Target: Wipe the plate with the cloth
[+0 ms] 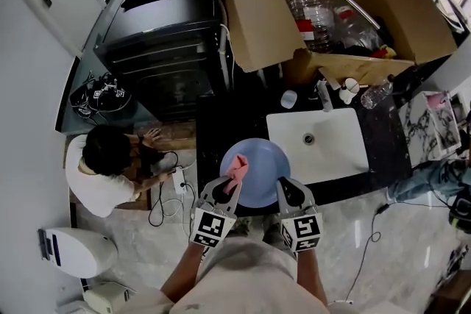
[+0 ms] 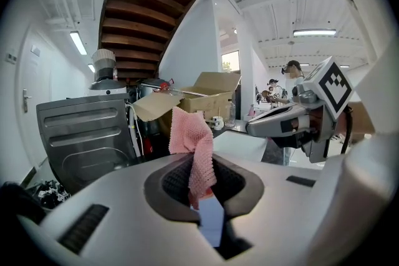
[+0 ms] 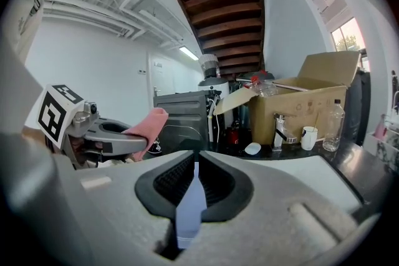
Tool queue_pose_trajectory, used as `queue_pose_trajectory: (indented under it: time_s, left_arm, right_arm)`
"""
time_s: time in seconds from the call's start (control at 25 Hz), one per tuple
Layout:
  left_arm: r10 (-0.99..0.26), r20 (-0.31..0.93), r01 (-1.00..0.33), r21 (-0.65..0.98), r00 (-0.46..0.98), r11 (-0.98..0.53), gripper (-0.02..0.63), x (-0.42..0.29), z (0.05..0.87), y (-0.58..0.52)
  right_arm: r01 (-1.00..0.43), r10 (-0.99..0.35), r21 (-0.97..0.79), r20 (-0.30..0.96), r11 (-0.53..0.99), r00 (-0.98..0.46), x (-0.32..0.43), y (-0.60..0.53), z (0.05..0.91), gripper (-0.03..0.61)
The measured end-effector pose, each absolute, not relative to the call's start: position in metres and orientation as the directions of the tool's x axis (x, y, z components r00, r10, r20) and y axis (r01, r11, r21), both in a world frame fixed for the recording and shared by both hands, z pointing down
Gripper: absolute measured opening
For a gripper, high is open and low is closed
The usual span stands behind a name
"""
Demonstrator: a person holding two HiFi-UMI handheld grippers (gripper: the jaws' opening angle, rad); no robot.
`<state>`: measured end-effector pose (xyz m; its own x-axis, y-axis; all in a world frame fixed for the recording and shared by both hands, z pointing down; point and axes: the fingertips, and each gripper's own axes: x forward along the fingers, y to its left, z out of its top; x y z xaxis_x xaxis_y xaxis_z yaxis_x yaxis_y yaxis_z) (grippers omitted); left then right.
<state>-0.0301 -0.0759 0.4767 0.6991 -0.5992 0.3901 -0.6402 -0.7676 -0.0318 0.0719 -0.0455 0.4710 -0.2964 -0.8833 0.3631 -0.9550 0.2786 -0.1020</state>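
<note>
Lower centre, the right tongs (image 1: 288, 191) clamp the pale blue plate (image 1: 259, 171) by its rim. The left tongs (image 1: 223, 191) pinch the pink cloth (image 1: 238, 168) against its left edge, just below the white sink (image 1: 340, 152).

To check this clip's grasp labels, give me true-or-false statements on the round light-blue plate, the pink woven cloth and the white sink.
1. The right gripper is shut on the round light-blue plate at its rim. True.
2. The pink woven cloth lies in the white sink. False: the left gripper grips it at the plate's rim.
3. The open cardboard box holds clear plastic bottles. True.
4. The plate rests in the sink. False: the right gripper holds it left of the sink.
</note>
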Motion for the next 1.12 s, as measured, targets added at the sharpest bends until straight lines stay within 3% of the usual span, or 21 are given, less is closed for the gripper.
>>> queue_pose_trajectory:
  time_s: [1.12]
  left_arm:
    - [-0.671, 0.547, -0.785, -0.039, 0.501, -0.618, 0.034, 0.046, 0.553, -0.109]
  right_arm:
    - [-0.834, -0.693, -0.169, 0.483, 0.526, -0.535, 0.141, -0.106, 0.559, 0.026]
